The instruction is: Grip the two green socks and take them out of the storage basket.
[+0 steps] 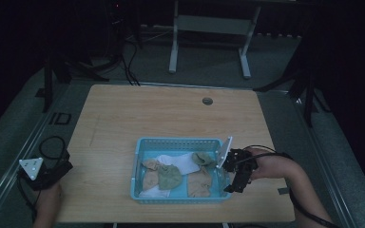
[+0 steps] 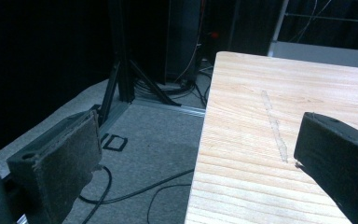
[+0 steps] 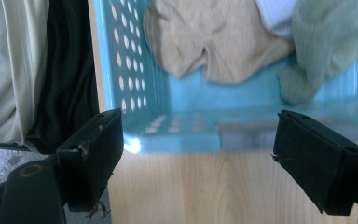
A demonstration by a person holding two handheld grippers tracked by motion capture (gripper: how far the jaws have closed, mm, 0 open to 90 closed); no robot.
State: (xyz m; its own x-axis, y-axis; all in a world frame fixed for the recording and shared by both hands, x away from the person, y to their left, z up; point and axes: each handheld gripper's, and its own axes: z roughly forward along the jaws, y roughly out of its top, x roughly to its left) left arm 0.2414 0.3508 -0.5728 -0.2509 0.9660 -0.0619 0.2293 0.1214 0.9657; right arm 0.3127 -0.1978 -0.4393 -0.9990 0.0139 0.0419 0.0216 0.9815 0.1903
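Note:
A light blue perforated basket [image 1: 178, 141] stands on the wooden table [image 1: 123, 118], near its front edge. Several socks lie in it: a tan sock [image 1: 198, 184], a green sock [image 1: 169, 175] and a white sock [image 1: 180, 164]. My right gripper [image 1: 229, 175] is open just outside the basket's right wall. In the right gripper view its jaws [image 3: 196, 154] frame the basket wall [image 3: 182, 126], with the tan sock [image 3: 214, 42] and another green sock [image 3: 326, 42] beyond. My left gripper [image 1: 52, 173] is open and empty at the table's left edge [image 2: 196, 158].
A round cable hole [image 1: 207, 100] sits near the table's far edge. Cables [image 2: 135, 193] and a black stand leg [image 2: 121, 70] are on the grey floor left of the table. A white desk frame [image 1: 209, 38] stands behind it.

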